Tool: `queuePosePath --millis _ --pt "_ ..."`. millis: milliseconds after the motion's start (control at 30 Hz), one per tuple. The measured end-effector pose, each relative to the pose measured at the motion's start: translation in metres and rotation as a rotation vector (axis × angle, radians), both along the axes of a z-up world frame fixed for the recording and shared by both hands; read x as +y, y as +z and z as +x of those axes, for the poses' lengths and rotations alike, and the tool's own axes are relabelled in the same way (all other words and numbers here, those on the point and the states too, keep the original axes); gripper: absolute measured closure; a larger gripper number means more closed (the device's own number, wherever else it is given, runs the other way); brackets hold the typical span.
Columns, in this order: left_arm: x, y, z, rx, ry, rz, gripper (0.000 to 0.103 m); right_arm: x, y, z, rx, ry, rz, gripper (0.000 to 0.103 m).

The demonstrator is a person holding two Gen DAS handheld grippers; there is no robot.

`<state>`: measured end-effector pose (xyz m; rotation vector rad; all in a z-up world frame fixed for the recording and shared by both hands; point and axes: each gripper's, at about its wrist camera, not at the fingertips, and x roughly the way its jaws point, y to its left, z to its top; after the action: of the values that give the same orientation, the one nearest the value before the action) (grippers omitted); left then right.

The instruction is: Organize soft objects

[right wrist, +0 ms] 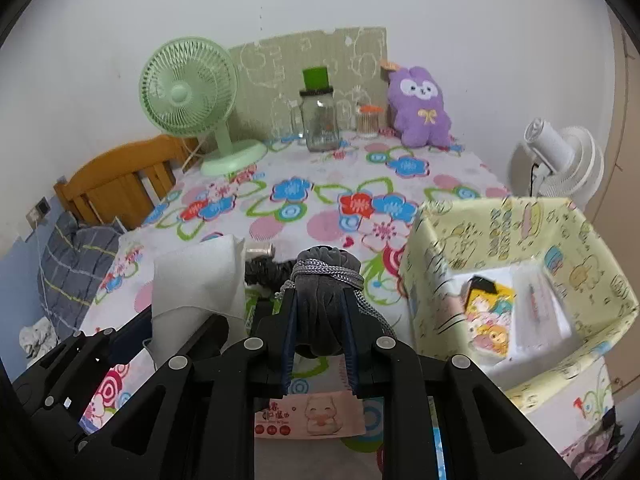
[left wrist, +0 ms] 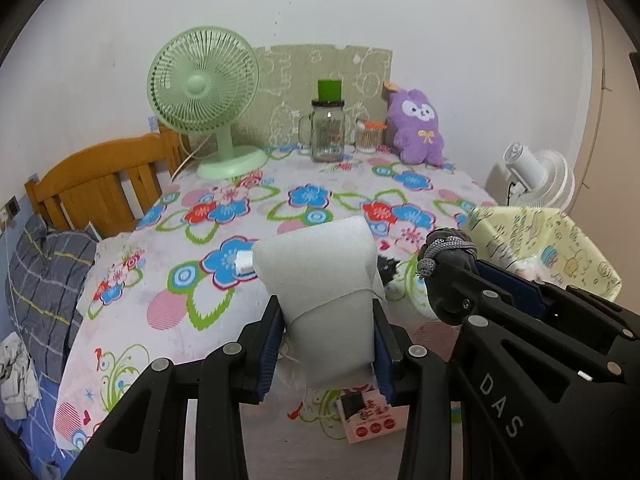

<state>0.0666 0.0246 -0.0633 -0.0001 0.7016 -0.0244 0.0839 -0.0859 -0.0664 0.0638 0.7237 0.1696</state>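
Observation:
My left gripper is shut on a white foam pouch, which stands upright between the blue pads above the flowered tablecloth. The same white foam pouch shows at the left of the right wrist view. My right gripper is shut on a grey drawstring pouch, whose cord is wound round its neck. In the left wrist view that grey pouch sits at the tip of the right gripper, close beside the foam. A yellow patterned box stands open just right of the right gripper.
The box holds a cartoon packet. At the back stand a green fan, a glass jar, a small swab jar and a purple plush. A white fan is right, a wooden headboard left, a pink packet below.

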Motion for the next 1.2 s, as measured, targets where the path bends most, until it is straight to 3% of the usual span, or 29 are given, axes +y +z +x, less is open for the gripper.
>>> queuePosePath --millis 633,1200 --pt "-0.03 0.046 -0.015 -0.099 -0.031 0.0 0.062 -0.029 0.048 -0.02 -0.112 -0.002 0.013 0.08" --pt "-0.077 0.052 -0.011 -0.125 -0.076 0.007 0.062 -0.077 0.056 -0.023 -0.156 -0.023 0.018 0.08"
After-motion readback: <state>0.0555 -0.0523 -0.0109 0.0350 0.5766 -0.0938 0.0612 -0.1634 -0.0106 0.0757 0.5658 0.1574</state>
